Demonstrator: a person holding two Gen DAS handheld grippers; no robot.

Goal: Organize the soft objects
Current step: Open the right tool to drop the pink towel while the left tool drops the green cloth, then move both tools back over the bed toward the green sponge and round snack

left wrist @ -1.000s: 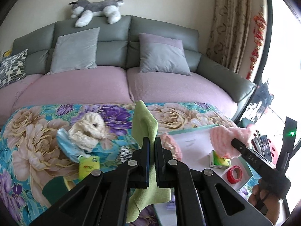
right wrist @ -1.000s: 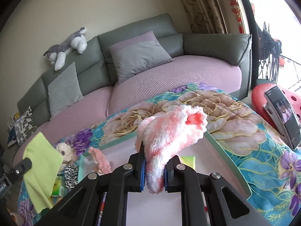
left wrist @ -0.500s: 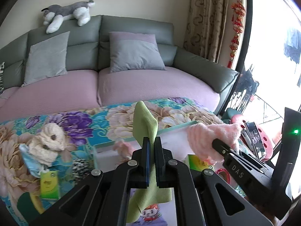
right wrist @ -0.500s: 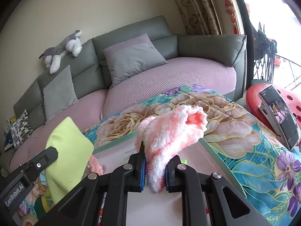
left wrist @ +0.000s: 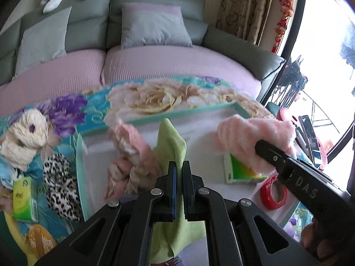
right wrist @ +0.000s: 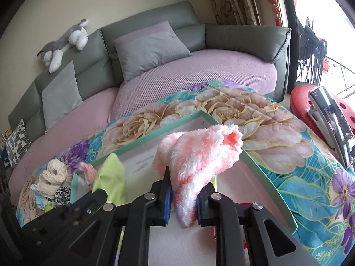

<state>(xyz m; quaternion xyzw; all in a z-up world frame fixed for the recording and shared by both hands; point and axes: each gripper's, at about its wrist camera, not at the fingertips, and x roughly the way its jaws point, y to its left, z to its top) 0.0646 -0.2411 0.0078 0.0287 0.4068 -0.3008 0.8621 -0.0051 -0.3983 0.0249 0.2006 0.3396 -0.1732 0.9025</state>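
A grey sofa with mauve seat pads is curving behind everything, and a flowered quilt is lying spread in front of it. On the quilt a shallow tray with a green rim is sitting, and I am placing the rest by that tray. Over its right half the right gripper is hanging with a fluffy pink cloth between its fingers; the jaws are opening, yet the pads are still pressing the pile on both sides. Over the tray's left half the left gripper is pinching a green cloth tight, the cloth sticking up past the fingertips and drooping below them. Inside the tray, at its left wall, a pale pink scrunchie is lying. Just outside that wall a leopard scrunchie and a cream scrunchie are resting on the quilt.
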